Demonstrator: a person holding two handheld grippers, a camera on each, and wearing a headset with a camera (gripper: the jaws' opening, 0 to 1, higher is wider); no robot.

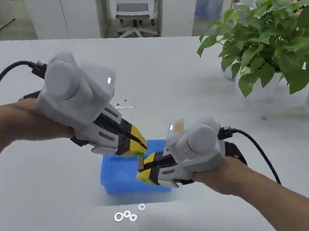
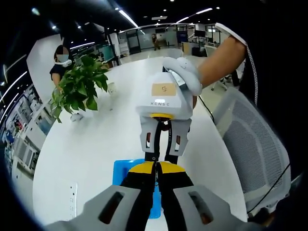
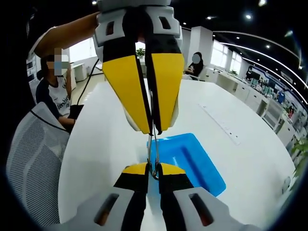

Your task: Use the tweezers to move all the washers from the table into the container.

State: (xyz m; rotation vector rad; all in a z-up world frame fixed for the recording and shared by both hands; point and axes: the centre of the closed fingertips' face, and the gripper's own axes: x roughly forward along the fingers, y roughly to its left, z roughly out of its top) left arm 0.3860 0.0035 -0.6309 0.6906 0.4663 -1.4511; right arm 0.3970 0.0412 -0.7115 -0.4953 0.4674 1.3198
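Both your left gripper [image 1: 139, 144] and right gripper [image 1: 146, 173] pinch the thin metal tweezers [image 3: 153, 154] over the blue plastic container [image 1: 114, 178]; small silver washers [image 1: 127, 215] lie just nearside, closer to the right.

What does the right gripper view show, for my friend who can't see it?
The right gripper and the left gripper meet tip to tip, both pinching thin metal tweezers between them. Behind them sits a blue container on a white table.
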